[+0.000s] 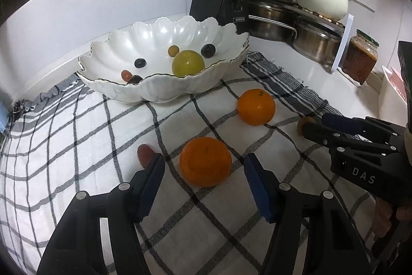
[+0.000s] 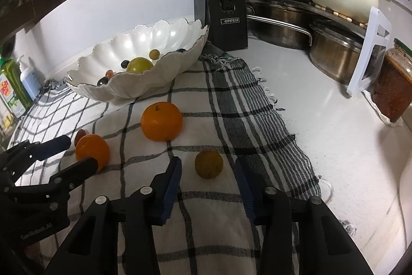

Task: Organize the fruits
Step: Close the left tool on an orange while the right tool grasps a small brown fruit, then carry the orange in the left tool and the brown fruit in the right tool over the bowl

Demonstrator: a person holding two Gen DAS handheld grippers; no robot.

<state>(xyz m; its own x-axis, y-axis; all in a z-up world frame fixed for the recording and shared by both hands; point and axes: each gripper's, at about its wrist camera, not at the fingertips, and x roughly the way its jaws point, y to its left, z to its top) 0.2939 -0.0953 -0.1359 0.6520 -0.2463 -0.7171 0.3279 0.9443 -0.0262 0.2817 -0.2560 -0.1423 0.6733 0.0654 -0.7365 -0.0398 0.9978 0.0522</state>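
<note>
Right wrist: knife block (image 2: 226,14) reads "OPPEIN".

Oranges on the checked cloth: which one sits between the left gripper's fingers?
The nearer orange, framed by the left gripper with its fingers untouching. The other orange lies farther off, closer to the white bowl.

a glossy, glazed ceramic finish is noted on the scalloped bowl (image 1: 164,43). woven, matt fabric is observed in the checked cloth (image 2: 231,105). polished steel is recorded on the pots (image 2: 332,56).
</note>
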